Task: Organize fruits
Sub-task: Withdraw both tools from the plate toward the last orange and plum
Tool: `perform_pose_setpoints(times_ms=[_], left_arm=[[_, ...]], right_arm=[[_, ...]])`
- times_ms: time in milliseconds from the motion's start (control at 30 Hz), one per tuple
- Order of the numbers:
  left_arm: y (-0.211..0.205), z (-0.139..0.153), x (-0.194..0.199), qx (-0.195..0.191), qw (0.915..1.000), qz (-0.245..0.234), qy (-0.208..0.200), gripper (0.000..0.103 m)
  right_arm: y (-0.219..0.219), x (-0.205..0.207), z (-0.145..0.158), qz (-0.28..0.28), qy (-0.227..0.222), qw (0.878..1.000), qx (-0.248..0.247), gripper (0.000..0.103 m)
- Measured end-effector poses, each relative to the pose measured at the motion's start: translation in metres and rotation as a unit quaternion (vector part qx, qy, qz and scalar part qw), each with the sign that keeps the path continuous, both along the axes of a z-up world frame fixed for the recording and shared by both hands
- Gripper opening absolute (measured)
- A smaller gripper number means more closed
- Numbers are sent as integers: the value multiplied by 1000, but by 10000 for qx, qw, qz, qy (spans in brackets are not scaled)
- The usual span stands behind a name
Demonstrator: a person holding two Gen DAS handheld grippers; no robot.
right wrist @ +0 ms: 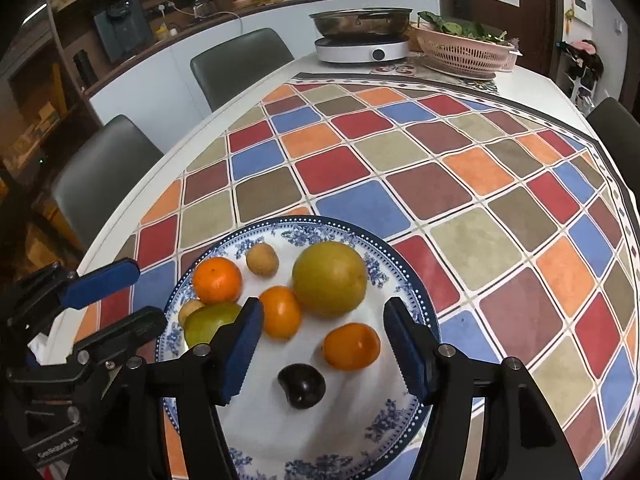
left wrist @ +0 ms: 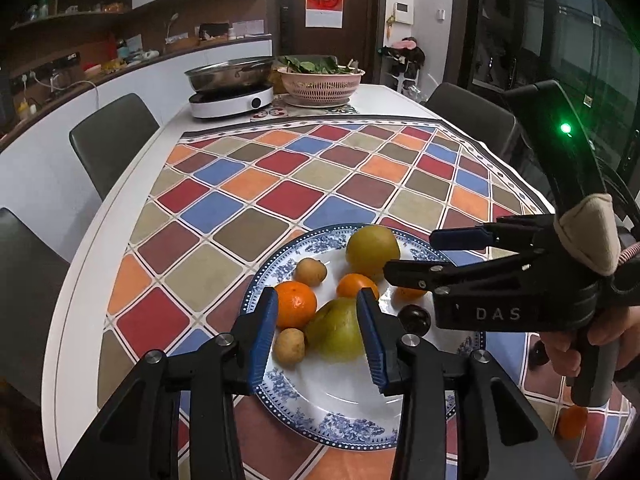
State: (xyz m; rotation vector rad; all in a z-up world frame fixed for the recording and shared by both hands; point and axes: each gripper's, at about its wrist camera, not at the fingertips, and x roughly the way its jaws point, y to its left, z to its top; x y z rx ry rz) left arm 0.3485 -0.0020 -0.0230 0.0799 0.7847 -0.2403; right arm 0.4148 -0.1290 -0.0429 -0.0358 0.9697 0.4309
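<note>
A blue-and-white plate (left wrist: pixel 280 404) (right wrist: pixel 416 292) on the checked tablecloth holds a big yellow-green round fruit (left wrist: pixel 372 250) (right wrist: pixel 330 278), a green pear (left wrist: pixel 336 332) (right wrist: pixel 212 320), three oranges, two small brown fruits and a dark plum (left wrist: pixel 414 318) (right wrist: pixel 302 386). My left gripper (left wrist: pixel 318 338) hovers open over the plate's near side, with the pear and a small brown fruit (left wrist: pixel 289 345) in the gap. My right gripper (right wrist: pixel 324 346) (left wrist: pixel 410 254) stands open above an orange (right wrist: pixel 351 346) and the plum, its pads clear of both.
A loose orange (left wrist: pixel 572 422) lies on the cloth below the hand at the right. At the table's far end stand an induction cooker with a steel pan (left wrist: pixel 230 92) (right wrist: pixel 362 36) and a pink colander of greens (left wrist: pixel 320 80) (right wrist: pixel 466 50). Dark chairs (left wrist: pixel 114 136) line the left side.
</note>
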Motion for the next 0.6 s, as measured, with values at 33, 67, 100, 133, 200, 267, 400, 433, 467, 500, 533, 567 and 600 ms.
perform_pose_setpoints(times_ms=[33,67,100,133,200,267,400,433,467,500,533,567,600], left_arm=[[0,1,-1,11,10000,10,-7,40],[0,2,-2,21,10000,22,-16,40],[1,4,-3,25,10000,44,-37,40],[1,6,-5,18,10000,62,-52,40],[3,12,-9,-32,9999,81,-103,40],[3,18,-15,-68,9998,94,-161,40],[1,33,-32,-120,9994,98,-309,42],[0,36,-37,-140,9993,95,-337,43],[-1,39,-41,-165,9991,92,-370,44],[-2,43,-47,-190,9990,84,-404,45],[-2,46,-53,-208,9988,76,-437,47],[-4,48,-58,-225,9987,54,-465,48],[-5,51,-62,-242,9985,17,-485,51]], right_arm=[[0,-2,1,6,-15,10000,1,63],[0,-5,2,-1,-40,10000,-13,63],[-1,-7,4,-14,-68,10000,-24,63],[-1,-10,6,-19,-108,9999,-37,63],[-3,-17,13,-41,-203,9998,-49,63],[-5,-26,21,-52,-282,9996,-15,63],[-10,-48,39,-77,-484,9988,-14,63],[-11,-55,44,-77,-550,9985,-21,63],[-13,-62,49,-89,-607,9981,-28,63],[-14,-67,52,-100,-652,9978,-29,63],[-15,-74,56,-109,-703,9975,-37,63],[-17,-80,59,-120,-740,9972,-52,63],[-19,-88,63,-137,-790,9968,-69,63]])
